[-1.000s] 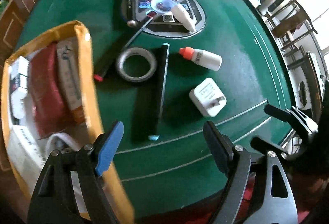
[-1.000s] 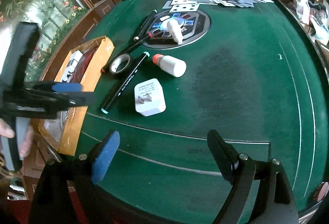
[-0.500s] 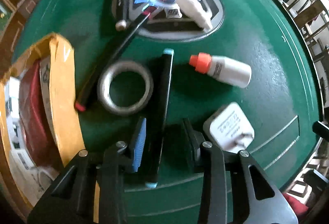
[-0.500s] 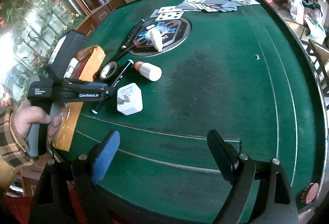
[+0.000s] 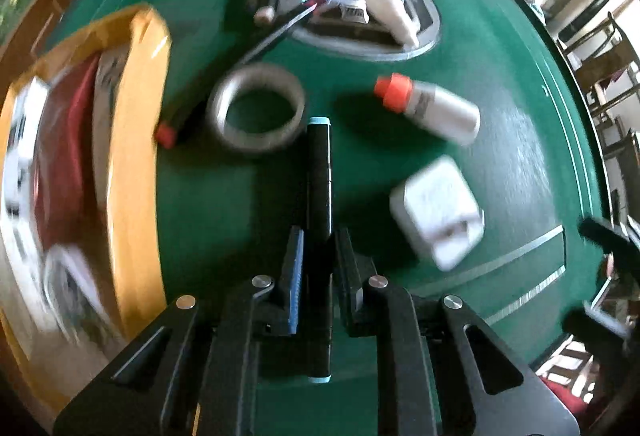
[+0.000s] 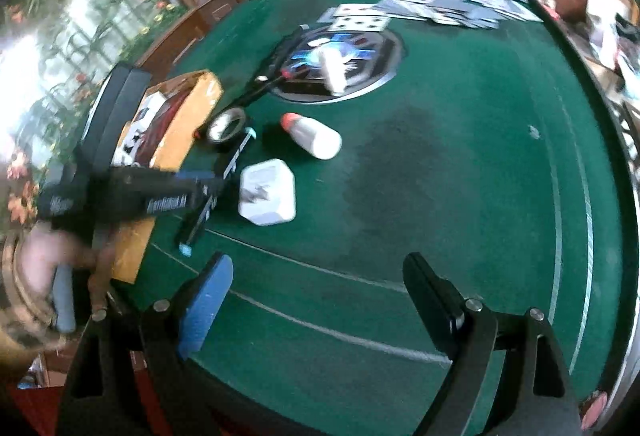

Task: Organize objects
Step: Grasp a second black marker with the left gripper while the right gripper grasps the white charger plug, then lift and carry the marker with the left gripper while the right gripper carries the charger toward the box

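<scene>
The left gripper (image 5: 318, 260) has its jaws clamped tight on a black marker (image 5: 319, 171) with teal end caps, gripping it partway along the barrel so both ends stick out; that hold should keep it balanced for a carry. The marker lies just right of the tape roll (image 5: 256, 107) on the green worktop (image 5: 500, 115), and the yellow-rimmed box (image 5: 132, 139) left of the roll looks like the likely destination. The gripper points steeply down at the felt. The right gripper (image 6: 320, 300) hangs over bare felt, nearer the camera than the white charger (image 6: 267, 191), jaws spread wide with nothing between them, angled down, probably waiting its turn.
</scene>
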A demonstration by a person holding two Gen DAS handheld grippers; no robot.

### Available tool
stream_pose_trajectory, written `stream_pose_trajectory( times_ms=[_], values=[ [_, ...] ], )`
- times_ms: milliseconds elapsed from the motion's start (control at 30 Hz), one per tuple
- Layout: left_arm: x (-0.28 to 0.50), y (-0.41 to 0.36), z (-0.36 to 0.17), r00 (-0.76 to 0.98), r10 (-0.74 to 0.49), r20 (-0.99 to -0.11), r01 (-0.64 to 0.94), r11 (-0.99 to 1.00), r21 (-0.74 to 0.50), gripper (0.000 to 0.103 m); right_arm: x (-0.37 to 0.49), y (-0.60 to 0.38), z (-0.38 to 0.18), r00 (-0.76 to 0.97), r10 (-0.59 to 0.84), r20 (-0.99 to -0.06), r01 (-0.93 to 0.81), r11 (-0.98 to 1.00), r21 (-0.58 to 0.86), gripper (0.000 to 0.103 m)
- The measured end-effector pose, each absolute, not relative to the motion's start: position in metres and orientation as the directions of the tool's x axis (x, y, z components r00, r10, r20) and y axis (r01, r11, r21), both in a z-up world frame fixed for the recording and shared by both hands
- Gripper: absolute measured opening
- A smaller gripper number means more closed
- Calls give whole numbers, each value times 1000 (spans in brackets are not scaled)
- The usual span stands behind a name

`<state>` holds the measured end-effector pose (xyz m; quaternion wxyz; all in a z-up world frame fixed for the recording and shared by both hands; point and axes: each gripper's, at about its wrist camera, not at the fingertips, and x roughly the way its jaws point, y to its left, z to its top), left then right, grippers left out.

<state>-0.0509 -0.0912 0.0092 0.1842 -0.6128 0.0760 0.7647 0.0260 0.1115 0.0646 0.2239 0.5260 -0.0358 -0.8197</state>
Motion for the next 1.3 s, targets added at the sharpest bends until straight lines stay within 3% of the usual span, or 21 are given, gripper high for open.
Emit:
stream_pose_trajectory(
  times_ms=[233, 367, 533, 633, 800, 1300],
  values=[
    [-17, -112, 12, -153, 218, -964, -318, -934, -160, 14, -4, 53, 50, -282, -413, -866, 467, -847, 252, 86],
    [-7, -118, 14, -162, 215, -963, -308, -938, -158, 14, -22, 33, 33, -247, -376, -893, 480, -848, 224, 66],
    [-3, -120, 13, -167, 210, -963, -305, -940, -153, 14, -34, 23, 15, -234, -290, -928, 485, -862, 147, 57],
    [1, -120, 15, -171, 192, -966, -318, -939, -130, 14, -28, 16, 15, -256, -245, -935, 532, -843, 75, 40],
    [6, -106, 14, -196, 114, -974, -375, -926, -33, 14, -23, 18, 16, -270, -249, -930, 553, -831, 62, 39],
    [21, -114, 29, -214, 153, -965, -383, -922, -61, 14, -6, 39, 32, -282, -309, -908, 512, -849, 129, 39]
  ],
)
